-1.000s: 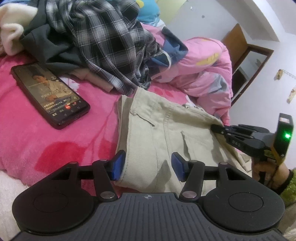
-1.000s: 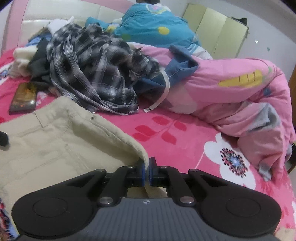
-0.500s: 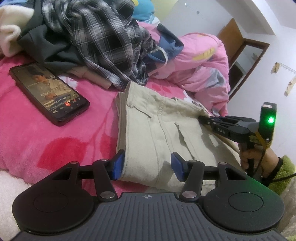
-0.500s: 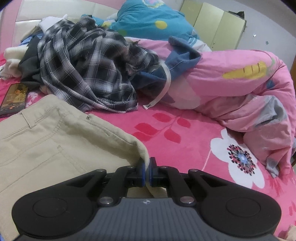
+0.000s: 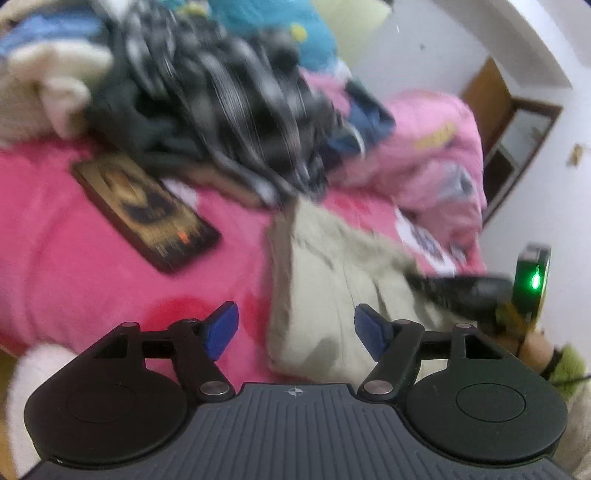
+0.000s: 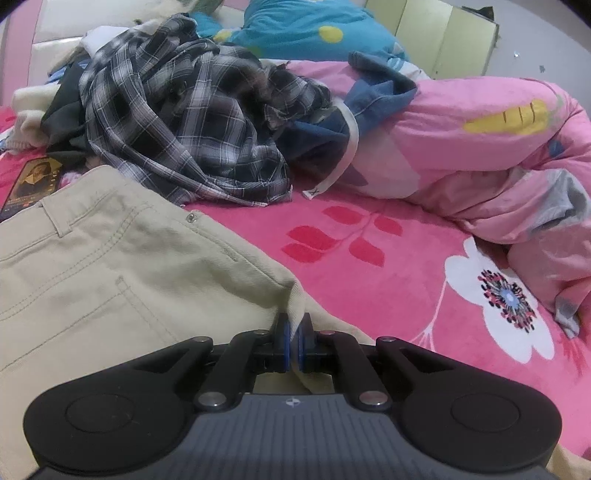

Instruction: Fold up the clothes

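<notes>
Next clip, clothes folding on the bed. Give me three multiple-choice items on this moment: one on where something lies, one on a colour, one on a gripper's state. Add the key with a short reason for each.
1. Where does the phone lie?
A. On the pink bed cover, beside the beige trousers
B. On top of the plaid shirt
C. Inside a trouser pocket

2. What colour is the pillow behind the clothes pile?
A. Orange
B. Turquoise with yellow dots
C. Plain white

3. What is the right gripper doing?
A. Standing wide open over the bed
B. Clamped on the phone
C. Shut on an edge of the beige trousers

Key: 1 A, the phone rests flat on the cover next to the trousers. 2 B, the pillow is turquoise with yellow spots. 3 C, beige cloth is pinched between the blue pads.
</notes>
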`<state>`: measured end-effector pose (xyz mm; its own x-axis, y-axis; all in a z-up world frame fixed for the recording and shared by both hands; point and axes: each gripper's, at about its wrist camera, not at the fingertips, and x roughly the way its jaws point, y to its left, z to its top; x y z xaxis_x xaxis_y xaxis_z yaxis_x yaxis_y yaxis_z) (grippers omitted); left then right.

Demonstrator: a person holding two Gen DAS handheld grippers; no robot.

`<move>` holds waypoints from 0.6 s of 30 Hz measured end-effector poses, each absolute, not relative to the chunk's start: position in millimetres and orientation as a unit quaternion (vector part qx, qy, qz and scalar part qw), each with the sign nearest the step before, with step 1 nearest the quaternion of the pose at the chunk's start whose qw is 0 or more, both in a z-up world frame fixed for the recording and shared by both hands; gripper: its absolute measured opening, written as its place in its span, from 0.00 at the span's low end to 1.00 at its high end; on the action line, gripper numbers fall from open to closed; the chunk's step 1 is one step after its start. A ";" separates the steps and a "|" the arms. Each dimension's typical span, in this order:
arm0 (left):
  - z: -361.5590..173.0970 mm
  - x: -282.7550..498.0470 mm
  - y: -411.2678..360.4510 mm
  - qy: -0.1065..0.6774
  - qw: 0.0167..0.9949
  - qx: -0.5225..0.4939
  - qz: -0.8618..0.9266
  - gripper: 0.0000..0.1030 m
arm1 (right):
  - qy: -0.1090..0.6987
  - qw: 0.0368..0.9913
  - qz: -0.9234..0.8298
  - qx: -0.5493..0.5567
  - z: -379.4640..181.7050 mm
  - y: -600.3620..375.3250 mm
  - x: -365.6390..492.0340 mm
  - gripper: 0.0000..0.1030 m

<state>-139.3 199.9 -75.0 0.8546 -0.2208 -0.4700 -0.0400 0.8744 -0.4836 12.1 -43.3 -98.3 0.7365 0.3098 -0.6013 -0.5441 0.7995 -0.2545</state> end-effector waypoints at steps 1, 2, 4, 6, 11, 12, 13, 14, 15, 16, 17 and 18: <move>-69.0 -142.0 201.8 0.252 0.936 -0.243 -0.044 0.69 | 0.277 0.907 0.236 -0.210 -98.8 -43.8 12.3 0.05; -63.1 -144.6 203.5 0.239 0.940 -0.240 -0.041 0.70 | 0.277 0.907 0.238 -0.209 -99.2 -44.3 12.5 0.05; -50.7 -142.0 201.2 0.215 0.948 -0.227 -0.054 0.70 | 0.277 0.907 0.240 -0.205 -100.0 -45.6 13.1 0.05; -41.6 -128.0 191.4 0.201 0.953 -0.215 -0.069 0.70 | 0.279 0.907 0.243 -0.200 -101.4 -47.1 13.7 0.05; -32.3 -73.1 164.4 0.214 0.939 -0.246 -0.110 0.71 | 0.288 0.907 0.247 -0.184 -104.9 -51.3 17.0 0.07; -34.4 -61.1 159.1 0.223 0.935 -0.251 -0.113 0.71 | 0.289 0.907 0.248 -0.178 -104.5 -52.8 17.6 0.07; -38.6 -50.2 154.1 0.232 0.933 -0.253 -0.111 0.71 | 0.290 0.908 0.249 -0.173 -104.0 -54.4 18.2 0.07; -43.5 -40.6 149.5 0.243 0.930 -0.254 -0.106 0.70 | 0.291 0.909 0.247 -0.167 -103.2 -56.2 18.9 0.10; -49.8 -30.7 146.0 0.260 0.926 -0.256 -0.099 0.70 | 0.292 0.911 0.244 -0.160 -102.5 -58.1 19.6 0.13; -56.1 -20.7 142.5 0.277 0.921 -0.259 -0.091 0.69 | 0.292 0.913 0.242 -0.152 -101.4 -60.6 20.1 0.23; -63.1 -14.0 140.7 0.294 0.918 -0.257 -0.074 0.67 | 0.290 0.916 0.238 -0.142 -99.6 -64.2 20.1 0.37; -70.1 -7.4 139.1 0.311 0.914 -0.254 -0.057 0.66 | 0.288 0.919 0.235 -0.131 -97.8 -68.0 20.2 0.43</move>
